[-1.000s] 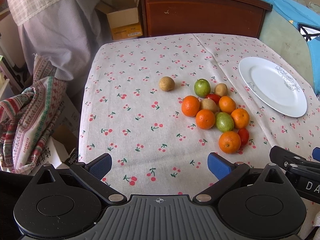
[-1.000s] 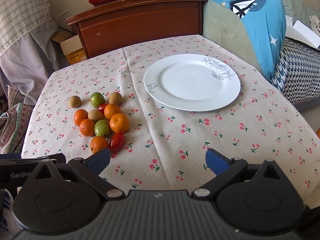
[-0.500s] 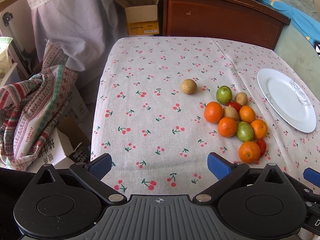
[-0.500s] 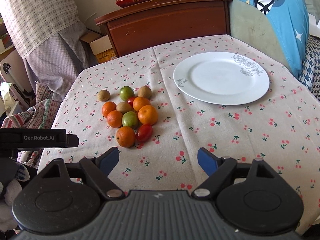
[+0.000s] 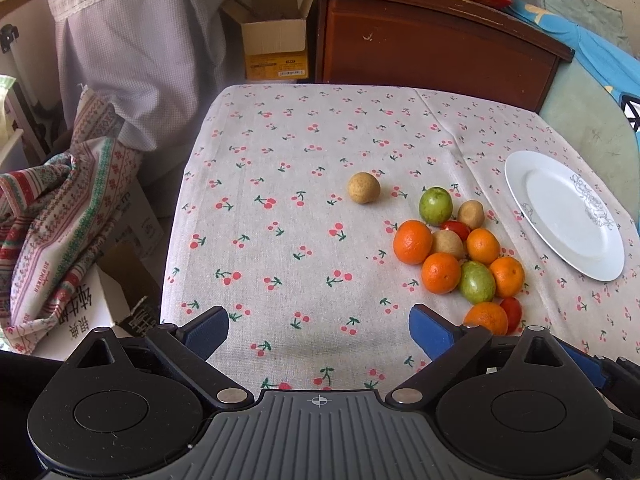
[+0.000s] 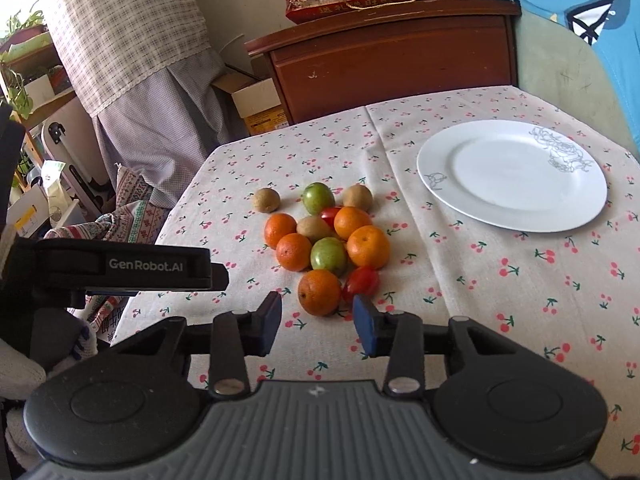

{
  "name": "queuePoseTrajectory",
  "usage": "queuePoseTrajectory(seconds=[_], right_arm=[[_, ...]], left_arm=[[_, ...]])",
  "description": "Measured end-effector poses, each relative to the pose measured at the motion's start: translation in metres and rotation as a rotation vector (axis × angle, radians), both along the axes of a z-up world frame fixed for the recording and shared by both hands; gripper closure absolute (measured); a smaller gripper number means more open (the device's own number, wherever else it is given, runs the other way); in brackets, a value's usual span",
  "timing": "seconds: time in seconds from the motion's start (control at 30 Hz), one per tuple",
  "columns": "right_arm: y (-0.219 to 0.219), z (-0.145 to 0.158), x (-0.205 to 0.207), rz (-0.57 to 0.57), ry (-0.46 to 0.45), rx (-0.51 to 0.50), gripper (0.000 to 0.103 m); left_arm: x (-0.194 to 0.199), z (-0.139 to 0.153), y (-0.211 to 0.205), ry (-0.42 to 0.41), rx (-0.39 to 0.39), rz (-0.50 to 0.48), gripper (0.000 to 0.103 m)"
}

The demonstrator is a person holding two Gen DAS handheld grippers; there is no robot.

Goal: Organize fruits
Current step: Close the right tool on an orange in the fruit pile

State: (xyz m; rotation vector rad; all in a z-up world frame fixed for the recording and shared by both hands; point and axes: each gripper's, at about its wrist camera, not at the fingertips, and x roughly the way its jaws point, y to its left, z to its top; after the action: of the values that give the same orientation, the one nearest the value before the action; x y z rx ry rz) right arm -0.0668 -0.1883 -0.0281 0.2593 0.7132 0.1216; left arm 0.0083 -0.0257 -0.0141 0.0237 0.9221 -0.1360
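Observation:
A cluster of fruit lies on the cherry-print tablecloth (image 5: 280, 208): several oranges, two green fruits, brown kiwis and red tomatoes. The nearest orange (image 6: 319, 292) sits just beyond my right gripper (image 6: 316, 322), whose jaws are partly closed but empty, with a red tomato (image 6: 362, 280) beside it. A lone brown kiwi (image 5: 363, 187) lies apart, left of the cluster. An empty white plate (image 6: 512, 174) is at the right. My left gripper (image 5: 318, 332) is wide open and empty above the table's near edge, left of the cluster (image 5: 456, 256).
A wooden cabinet (image 6: 392, 60) with a red snack box stands behind the table. A cardboard box (image 5: 272, 48) and draped cloth are at the back left. A patterned fabric pile (image 5: 52, 232) lies off the left edge. A blue-covered sofa (image 6: 592, 40) is at the right.
The right gripper has moved left toward the fruit and narrowed its jaws in front of the nearest orange. The left gripper has shifted left; its jaws stay wide open.

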Motion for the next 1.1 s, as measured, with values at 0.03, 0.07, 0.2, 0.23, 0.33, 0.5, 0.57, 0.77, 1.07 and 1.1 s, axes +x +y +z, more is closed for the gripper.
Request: queuePoseTrajectory(seconds=[0.03,0.07,0.2,0.23,0.33,0.5,0.57,0.77,1.07,1.1], right_arm=[[0.003,-0.002,0.003,0.005,0.002,-0.016,0.068],[0.006,-0.003,0.005,0.008,0.003,-0.028,0.069],[0.011,-0.01,0.013,-0.002,0.011,-0.039,0.07],[0.012,-0.012,0.015,-0.004,0.013,-0.04,0.071],[0.009,-0.016,0.016,-0.011,0.016,-0.028,0.078],[0.003,-0.011,0.008,-0.011,0.02,-0.015,0.088],[-0.003,-0.009,0.004,-0.024,0.028,-0.003,0.088],[-0.016,-0.009,0.0,-0.04,0.023,0.081,0.083],[0.002,-0.01,0.007,0.0,0.003,0.005,0.067],[0.001,-0.011,0.007,-0.007,0.001,0.005,0.066]], left_arm=[[0.001,-0.001,0.0,0.002,-0.004,-0.001,0.007],[0.002,-0.001,0.0,0.007,-0.017,-0.004,0.008],[0.007,-0.005,-0.003,0.016,-0.055,-0.014,0.011],[0.008,-0.005,-0.004,0.015,-0.056,-0.016,0.011],[0.011,-0.007,-0.007,0.016,-0.068,-0.027,0.015],[0.016,-0.013,-0.015,0.027,-0.106,-0.055,0.026],[0.018,-0.017,-0.018,0.032,-0.116,-0.072,0.035],[0.021,-0.021,-0.029,0.016,-0.14,-0.116,0.047],[0.027,-0.024,-0.041,-0.019,-0.156,-0.164,0.055],[0.028,-0.024,-0.041,-0.021,-0.162,-0.165,0.055]])
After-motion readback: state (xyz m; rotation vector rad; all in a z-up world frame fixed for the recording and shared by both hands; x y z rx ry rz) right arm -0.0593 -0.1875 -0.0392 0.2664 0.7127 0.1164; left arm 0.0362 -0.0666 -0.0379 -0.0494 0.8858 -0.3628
